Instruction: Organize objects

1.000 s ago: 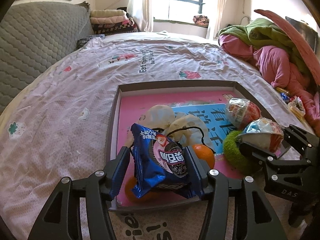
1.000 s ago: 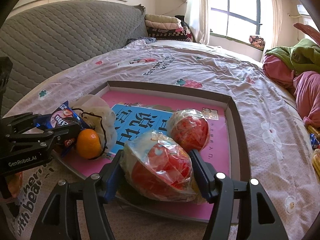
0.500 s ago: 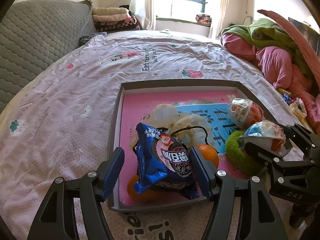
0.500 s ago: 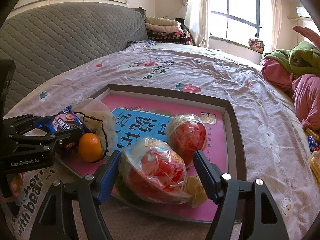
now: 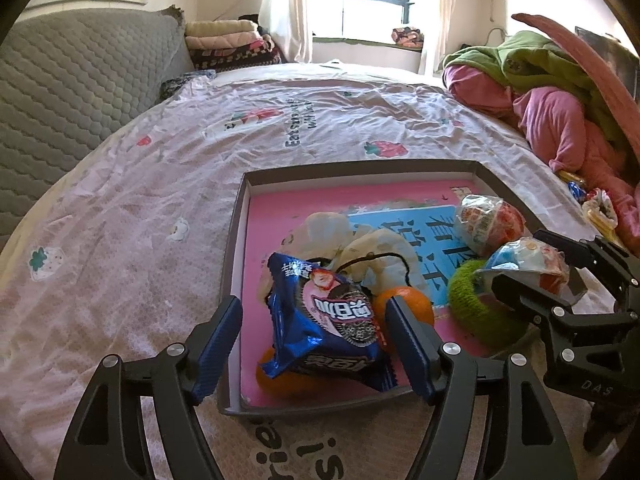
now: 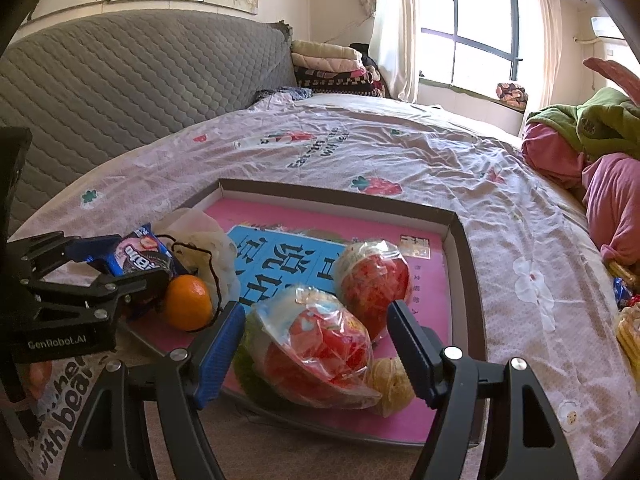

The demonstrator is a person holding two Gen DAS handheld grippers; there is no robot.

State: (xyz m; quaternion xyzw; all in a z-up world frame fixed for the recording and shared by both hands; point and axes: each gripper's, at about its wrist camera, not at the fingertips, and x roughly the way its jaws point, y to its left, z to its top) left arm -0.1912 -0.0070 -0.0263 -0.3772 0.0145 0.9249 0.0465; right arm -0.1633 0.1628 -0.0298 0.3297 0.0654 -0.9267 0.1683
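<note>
A: Status?

B: My left gripper [image 5: 314, 340] is spread around the blue foil cookie packet [image 5: 328, 320], which lies at the near edge of the shallow brown cardboard tray [image 5: 360, 168]. My right gripper [image 6: 316, 338] is spread around the red plastic-wrapped toy egg [image 6: 320, 344], also in the tray.

A: Left?

B: Candies beyond the tray's right rim, I'd judge.

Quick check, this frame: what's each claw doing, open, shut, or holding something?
Left claw: open, astride the blue cookie packet lying in the tray.
Right claw: open, astride the near wrapped red toy egg, not gripping it.
</note>
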